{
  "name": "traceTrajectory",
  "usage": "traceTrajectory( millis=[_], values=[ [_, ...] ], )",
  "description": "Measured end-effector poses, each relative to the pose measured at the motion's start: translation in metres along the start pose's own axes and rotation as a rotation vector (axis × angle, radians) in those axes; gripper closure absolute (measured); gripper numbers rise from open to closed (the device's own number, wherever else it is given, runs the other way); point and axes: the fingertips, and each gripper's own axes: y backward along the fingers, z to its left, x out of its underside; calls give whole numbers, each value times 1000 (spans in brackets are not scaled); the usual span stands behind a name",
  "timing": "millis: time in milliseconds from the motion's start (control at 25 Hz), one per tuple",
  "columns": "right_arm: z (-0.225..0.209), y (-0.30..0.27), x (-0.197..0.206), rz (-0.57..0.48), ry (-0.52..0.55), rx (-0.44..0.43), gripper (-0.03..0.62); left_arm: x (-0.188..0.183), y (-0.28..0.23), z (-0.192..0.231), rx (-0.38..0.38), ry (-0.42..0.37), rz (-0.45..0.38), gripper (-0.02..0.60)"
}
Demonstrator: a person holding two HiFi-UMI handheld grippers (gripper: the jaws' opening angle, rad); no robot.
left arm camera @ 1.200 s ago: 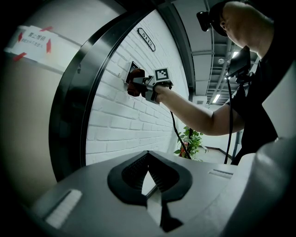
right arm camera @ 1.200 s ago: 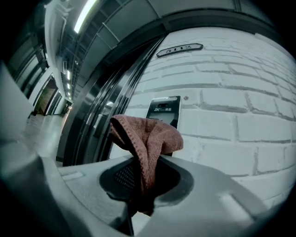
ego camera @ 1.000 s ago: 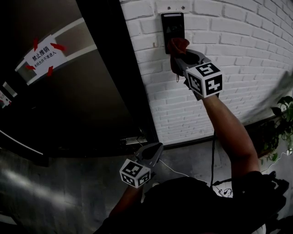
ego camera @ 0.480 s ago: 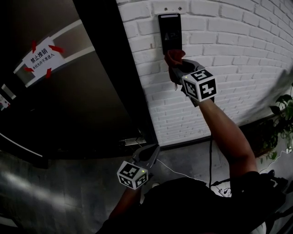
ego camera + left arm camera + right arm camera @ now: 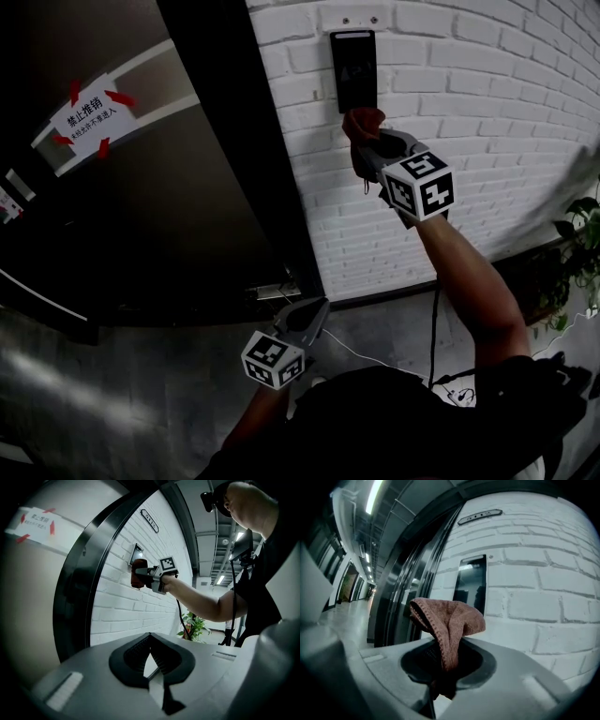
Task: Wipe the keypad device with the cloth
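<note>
On the far brick wall, the keypad device sits just right of the dark door. My right claw is clamped on the brown cloth, with a bunched fold sticking out past the jaws. A second ago that fold was pressed against the device's near end. Now it has slid off toward me and sits over the bricks just beside the black panel, though I can't tell if it's touching them. I read that as the tail of one stroke along the face, so the cloth is off the panel and nothing is being wiped this instant. Another pass means carrying the cloth back to the panel's far end. My left claw hangs near my body, well apart from the wall, jaws pinched together on nothing, and it has hardly shifted.
</note>
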Motion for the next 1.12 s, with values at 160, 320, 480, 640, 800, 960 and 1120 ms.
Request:
traceTrajectory(
  millis=[160,320,480,640,800,960,1120],
  values=[
    [10,23,-50,-119,43,-10,536,0,1,2,-3,0,3,565],
    [6,33,-106,-216,105,11,536,0,2,4,-12,-19,-13,565],
    [-9,33,-149,-268,132,47,536,2,5,3,-20,-16,-19,565],
    [-27,25,-183,-293,154,96,536,4,7,4,-29,-13,-19,565],
    [-42,8,-194,-266,170,130,536,3,8,4,-37,-12,-30,565],
    [-50,-1,-195,-258,156,145,536,4,9,3,-41,-8,-28,565],
    [-48,-2,-191,-261,142,139,536,4,9,2,-36,-10,-24,565]
  ],
)
